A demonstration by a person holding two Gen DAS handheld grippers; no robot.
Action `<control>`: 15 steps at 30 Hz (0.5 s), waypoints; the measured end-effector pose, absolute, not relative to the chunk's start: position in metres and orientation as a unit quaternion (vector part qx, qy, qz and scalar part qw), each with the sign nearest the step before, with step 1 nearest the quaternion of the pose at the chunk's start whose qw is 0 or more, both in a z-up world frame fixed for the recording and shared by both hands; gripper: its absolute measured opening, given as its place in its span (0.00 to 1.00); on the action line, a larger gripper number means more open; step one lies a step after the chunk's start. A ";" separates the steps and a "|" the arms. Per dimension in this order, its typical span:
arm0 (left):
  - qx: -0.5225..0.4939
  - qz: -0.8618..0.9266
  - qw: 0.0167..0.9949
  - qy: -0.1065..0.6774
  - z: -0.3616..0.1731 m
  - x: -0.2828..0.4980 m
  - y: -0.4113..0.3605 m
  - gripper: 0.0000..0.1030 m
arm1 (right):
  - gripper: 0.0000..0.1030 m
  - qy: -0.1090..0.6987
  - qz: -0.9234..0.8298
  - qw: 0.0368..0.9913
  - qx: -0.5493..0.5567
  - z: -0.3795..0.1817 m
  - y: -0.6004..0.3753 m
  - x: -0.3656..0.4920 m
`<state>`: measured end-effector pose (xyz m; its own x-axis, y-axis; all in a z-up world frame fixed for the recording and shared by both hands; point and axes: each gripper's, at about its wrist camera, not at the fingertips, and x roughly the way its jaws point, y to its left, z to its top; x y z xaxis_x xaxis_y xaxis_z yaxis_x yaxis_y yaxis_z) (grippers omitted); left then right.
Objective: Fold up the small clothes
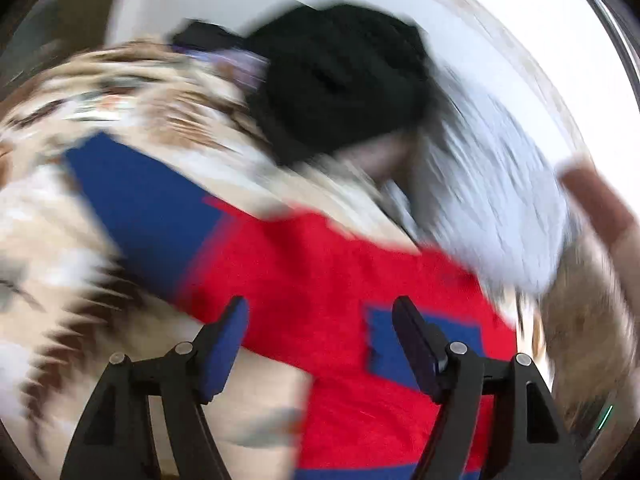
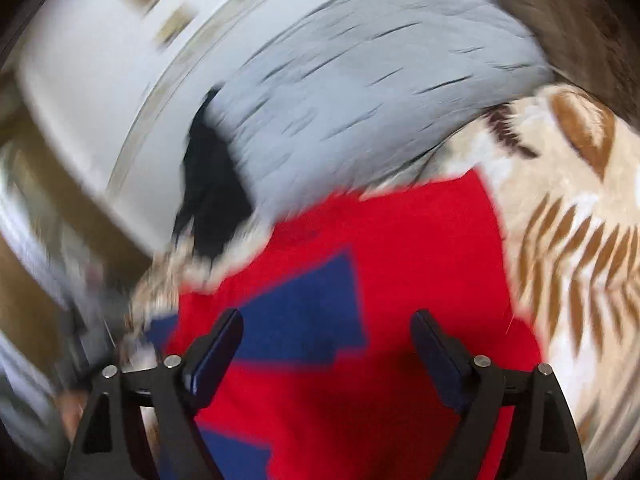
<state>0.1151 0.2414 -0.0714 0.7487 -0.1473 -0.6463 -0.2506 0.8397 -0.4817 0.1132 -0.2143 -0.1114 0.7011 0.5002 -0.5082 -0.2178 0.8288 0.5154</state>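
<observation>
On the patterned blanket [image 1: 132, 92], dead centre of both views: red garment [image 1: 320, 272] with blue blocks, lying spread and mostly flat, no fold visible in it yet as far as the blur lets me read. Both frames heavily smeared, so edges and creases are soft. Left gripper [image 1: 320, 340] hangs over the lower part of the red cloth, jaws apart, nothing between the pads, not touching fabric; a blue patch [image 1: 424, 344] sits just behind its right finger. Right gripper [image 2: 328, 352] same story: jaws wide apart, empty, above the blue panel [image 2: 304, 312] of the garment. My read: piece has been laid out flat so a clean fold line can be picked, and both grippers stand free above it, ready to choose new grab points at hem or side edge. Beyond the garment, a black item [image 1: 340, 80] lies bunched at the far edge of the blanket, and a light grey-blue cloth [image 2: 380, 80] lies beside it, partly over it in the right view; likely the pile waiting or already done, can't tell which. White surface [image 1: 480, 40] past those, detail lost to blur. A pinkish blur at the right edge of the left view, can't identify. Risk: a plush blanket may drag the cloth when an edge is pinched.
</observation>
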 end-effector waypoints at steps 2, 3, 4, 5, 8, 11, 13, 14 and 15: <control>-0.351 0.067 0.868 0.345 -0.078 0.112 0.308 0.72 | 0.86 0.352 0.205 0.901 0.151 -0.137 -0.185 0.090; -0.377 0.082 0.856 0.343 -0.084 0.116 0.330 0.72 | 0.86 0.357 0.206 0.901 0.139 -0.145 -0.179 0.086; -0.402 0.092 0.845 0.342 -0.088 0.119 0.353 0.71 | 0.86 0.374 0.205 0.895 0.131 -0.153 -0.174 0.085; -0.423 0.094 0.836 0.337 -0.091 0.124 0.374 0.71 | 0.86 0.377 0.203 0.894 0.133 -0.154 -0.175 0.087; -0.426 0.104 0.838 0.324 -0.082 0.140 0.410 0.71 | 0.86 0.384 0.198 0.885 0.172 -0.161 -0.186 0.096; -0.425 0.136 0.828 0.338 -0.094 0.156 0.433 0.71 | 0.86 0.379 0.200 0.888 0.169 -0.161 -0.185 0.093; -0.434 0.149 0.811 0.363 -0.115 0.165 0.443 0.71 | 0.86 0.378 0.200 0.888 0.170 -0.161 -0.184 0.095; -0.435 0.151 0.808 0.369 -0.121 0.166 0.446 0.71 | 0.86 0.378 0.200 0.888 0.171 -0.163 -0.184 0.096; -0.438 0.148 0.805 0.371 -0.127 0.167 0.450 0.71 | 0.86 0.377 0.201 0.888 0.172 -0.163 -0.188 0.096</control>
